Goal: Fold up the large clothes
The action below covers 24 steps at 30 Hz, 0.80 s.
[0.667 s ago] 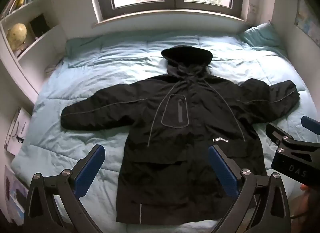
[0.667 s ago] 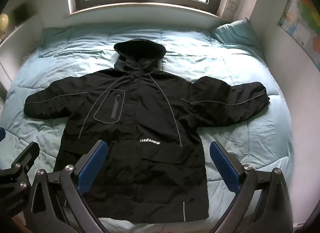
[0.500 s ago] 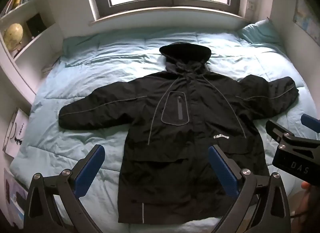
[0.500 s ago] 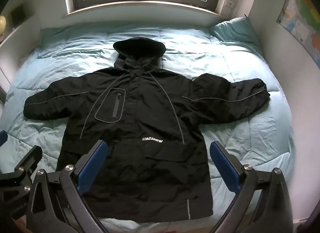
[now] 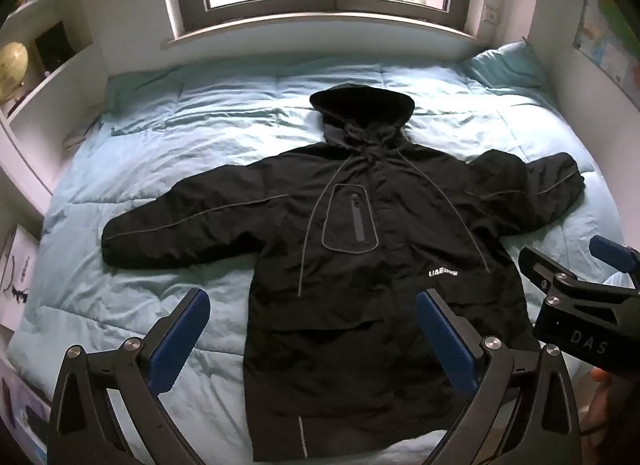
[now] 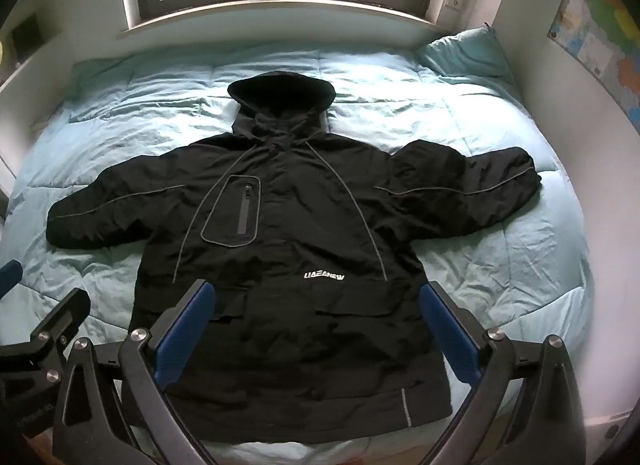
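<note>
A black hooded jacket (image 5: 360, 265) (image 6: 288, 257) lies flat, front side up, on the light blue duvet (image 5: 180, 137) (image 6: 500, 257), both sleeves spread out and the hood toward the window. My left gripper (image 5: 312, 329) hovers wide open above the jacket's lower left part, with nothing between its blue pads. My right gripper (image 6: 316, 325) is also wide open, above the jacket's lower front, touching nothing. Each gripper shows in the other's view: the right one (image 5: 576, 269) at the right edge, the left one (image 6: 48, 305) at the lower left.
A window with a white sill (image 5: 320, 29) runs behind the bed. White shelves with a globe (image 5: 12, 69) stand on the left. A blue pillow (image 6: 464, 53) lies at the far right corner, and a map (image 6: 600, 37) hangs on the right wall.
Both views have drifted slightly, so the jacket sits a little lower and nearer in frame. Both grippers stay wide open and the jacket has not moved.
</note>
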Available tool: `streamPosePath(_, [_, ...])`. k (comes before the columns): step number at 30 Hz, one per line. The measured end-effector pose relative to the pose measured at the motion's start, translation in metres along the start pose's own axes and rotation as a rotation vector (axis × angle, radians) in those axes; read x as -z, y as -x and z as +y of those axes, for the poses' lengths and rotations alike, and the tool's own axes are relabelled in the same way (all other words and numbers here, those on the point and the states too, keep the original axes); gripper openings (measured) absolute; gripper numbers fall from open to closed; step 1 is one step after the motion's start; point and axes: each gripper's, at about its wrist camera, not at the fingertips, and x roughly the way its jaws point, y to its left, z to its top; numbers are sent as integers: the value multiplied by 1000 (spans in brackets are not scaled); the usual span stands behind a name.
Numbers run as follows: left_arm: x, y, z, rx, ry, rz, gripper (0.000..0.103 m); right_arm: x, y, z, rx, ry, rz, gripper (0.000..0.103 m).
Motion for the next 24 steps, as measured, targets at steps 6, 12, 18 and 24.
streamPosePath(6, [-2, -4, 15, 21, -6, 13, 102, -2, 0, 15, 5, -6, 8, 103])
streamPosePath(12, [-3, -9, 25, 29, 4, 33, 102, -1, 0, 24, 16, -2, 10, 103])
streamPosePath(18, [-3, -16, 28, 40, 5, 55, 102, 3, -2, 27, 16, -5, 27, 103])
streamPosePath(24, [-7, -8, 17, 29, 10, 38, 102, 3, 0, 20, 5, -4, 16, 103])
